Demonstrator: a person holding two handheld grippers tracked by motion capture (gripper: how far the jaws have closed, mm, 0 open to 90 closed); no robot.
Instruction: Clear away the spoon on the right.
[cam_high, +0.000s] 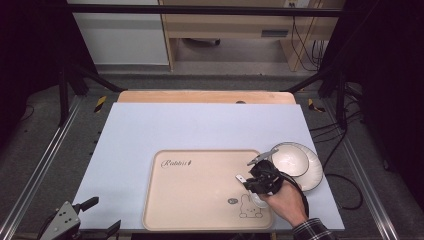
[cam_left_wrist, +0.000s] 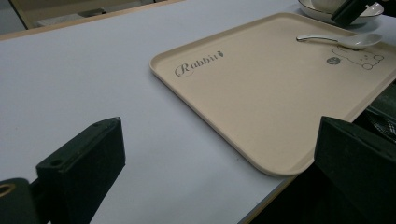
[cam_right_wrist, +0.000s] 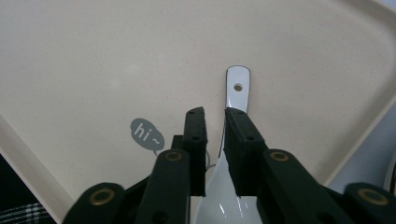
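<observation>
Right tongs (cam_right_wrist: 215, 114) clamp the white spoon (cam_right_wrist: 237, 88) on the tray (cam_high: 200, 200) (left tongs (cam_left_wrist: 219, 154) gape apart).

A lab-style recording setup: a black metal frame (cam_high: 200, 10) surrounds the surface (cam_high: 150, 135), cables (cam_high: 345, 165) trail across grey floor (cam_high: 30, 145), plywood furniture (cam_high: 225, 25) stands far behind.

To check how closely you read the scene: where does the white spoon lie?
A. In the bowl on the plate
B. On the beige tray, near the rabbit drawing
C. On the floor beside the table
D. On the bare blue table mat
B: the left gripper view shows the white spoon resting on the beige tray beside the rabbit drawing, and the right gripper straddles its handle above the tray.
</observation>
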